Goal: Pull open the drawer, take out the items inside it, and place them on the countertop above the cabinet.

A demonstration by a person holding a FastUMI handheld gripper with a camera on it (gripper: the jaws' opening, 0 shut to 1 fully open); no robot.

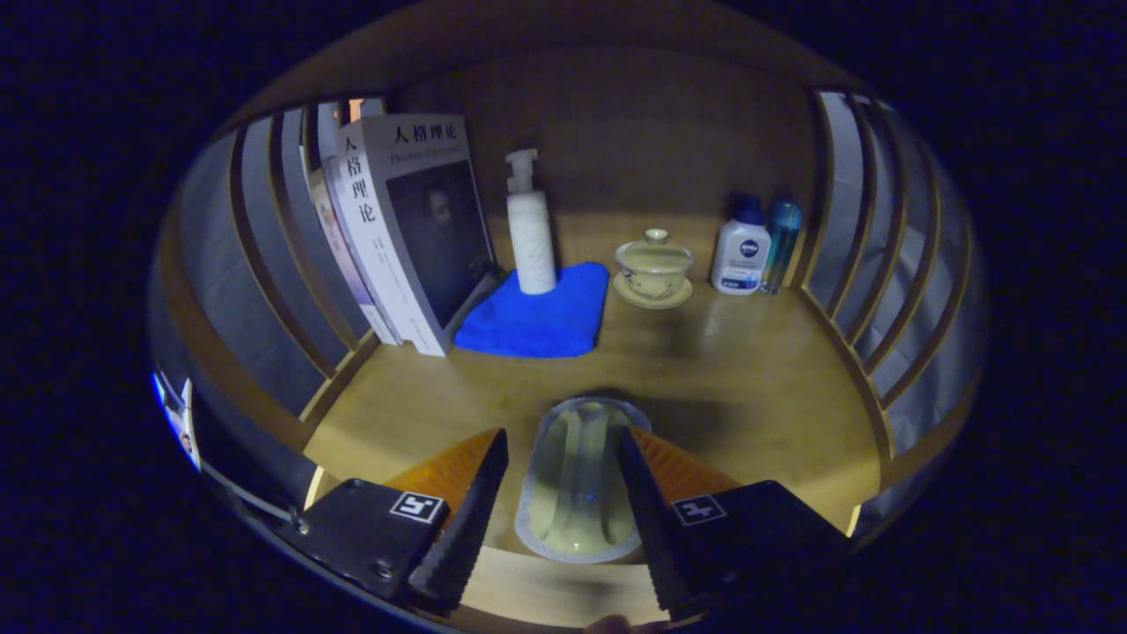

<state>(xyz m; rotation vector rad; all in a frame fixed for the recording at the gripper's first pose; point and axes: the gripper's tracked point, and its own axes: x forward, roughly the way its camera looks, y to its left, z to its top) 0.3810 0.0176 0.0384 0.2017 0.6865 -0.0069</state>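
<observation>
A pale, sealed plastic packet [577, 480] lies flat on the wooden countertop [757, 379], near its front edge. My gripper [563, 431] is open around it, one finger on each side. A strip of bare wood shows between the left finger [480, 493] and the packet's edge. The right finger [643, 493] overlaps the packet's other edge, so contact there is hidden. The packet reaches a little beyond the fingertips.
Beyond the packet, several books [409, 238] lean at the left. A white pump bottle [532, 233] stands on a blue cloth [537, 317]. A lidded tea cup on a saucer [654, 269], a white lotion bottle [740, 251] and a slim blue bottle [782, 242] stand at the back right. Slatted rails [867, 291] close both sides.
</observation>
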